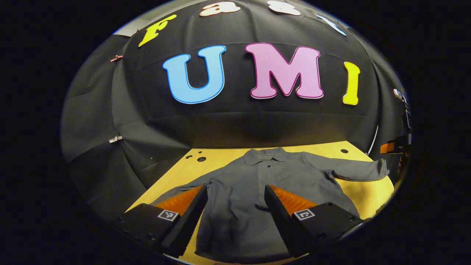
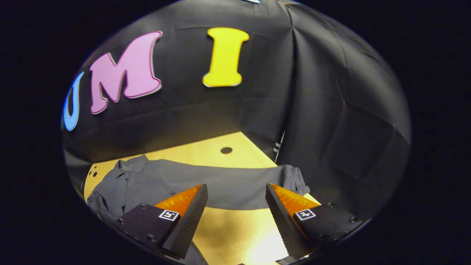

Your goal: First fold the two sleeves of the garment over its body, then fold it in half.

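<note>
Left gripper view gives me the wooden table with the grey collared shirt spread flat across it, collar at the far side, hem near me, both sleeves out to the sides and unfolded. Right gripper view looks along the right sleeve, which stretches over bare wood to its cuff near the booth wall. I judge the cloth light, limp and prone to wrinkling and dragging, so I would pinch each sleeve near the cuff, at an edge, and lift before carrying it over the body. My left gripper hangs spread above the shirt's body, pinching nothing; my right gripper hangs spread above the right sleeve, also empty.
</note>
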Demonstrator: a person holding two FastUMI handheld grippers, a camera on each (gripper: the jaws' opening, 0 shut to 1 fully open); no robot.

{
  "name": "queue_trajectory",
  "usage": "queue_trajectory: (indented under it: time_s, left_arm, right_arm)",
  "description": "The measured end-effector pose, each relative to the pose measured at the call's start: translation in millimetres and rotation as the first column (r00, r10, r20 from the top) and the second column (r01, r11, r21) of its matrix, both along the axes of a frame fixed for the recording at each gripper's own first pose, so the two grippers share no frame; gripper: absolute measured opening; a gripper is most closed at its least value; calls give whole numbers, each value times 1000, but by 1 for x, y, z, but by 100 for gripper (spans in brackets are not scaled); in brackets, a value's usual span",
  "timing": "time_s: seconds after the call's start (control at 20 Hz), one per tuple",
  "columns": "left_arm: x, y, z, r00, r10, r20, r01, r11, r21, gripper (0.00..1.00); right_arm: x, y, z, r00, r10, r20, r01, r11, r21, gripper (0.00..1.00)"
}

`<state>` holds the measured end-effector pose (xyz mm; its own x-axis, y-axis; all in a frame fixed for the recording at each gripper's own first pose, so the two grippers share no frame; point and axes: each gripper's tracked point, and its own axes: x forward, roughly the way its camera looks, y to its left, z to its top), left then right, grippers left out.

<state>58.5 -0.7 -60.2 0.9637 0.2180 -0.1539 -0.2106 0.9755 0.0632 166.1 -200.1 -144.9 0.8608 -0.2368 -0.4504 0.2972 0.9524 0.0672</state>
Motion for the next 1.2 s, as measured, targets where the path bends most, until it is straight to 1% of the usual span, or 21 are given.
queue_trajectory:
  time_s: [0.15, 0.3, 0.5, 0.7, 0.8, 0.9, 1.05, 1.15, 1.2]
  left_arm:
    - [3, -7, -12, 999, 11, -43, -11, 1000, -6, 98]
    - [7, -13, -18, 998, 14, -68, -14, 1000, 4, 98]
    - [13, -19, -20, 996, 16, -87, -15, 1000, 17, 98]
    - [20, -20, -23, 994, 24, -104, -21, 999, 27, 98]
    - [24, -18, -25, 992, 23, -121, -20, 999, 29, 98]
    - [28, -21, -32, 988, -2, -151, 8, 999, 38, 98]
    - [30, -19, -33, 986, -8, -167, 18, 998, 60, 98]
    - [32, -20, -33, 986, -6, -169, 16, 998, 58, 98]
    - [34, -23, -33, 985, -9, -171, 18, 998, 54, 98]
  right_arm:
    - [10, -34, -25, 996, -70, -54, 71, 997, 15, 98]
    - [19, -65, -48, 985, -139, -102, 145, 988, 48, 97]
    - [28, -106, -79, 962, -223, -159, 234, 971, 53, 98]
    - [36, -140, -105, 934, -285, -214, 300, 953, 45, 98]
    - [44, -154, -117, 921, -308, -239, 331, 942, 58, 98]
    - [47, -168, -129, 905, -331, -268, 362, 929, 75, 98]
    - [48, -181, -160, 881, -334, -334, 387, 916, 104, 98]
    - [49, -179, -173, 877, -314, -363, 380, 917, 125, 98]
    - [50, -181, -171, 881, -309, -358, 365, 926, 98, 98]
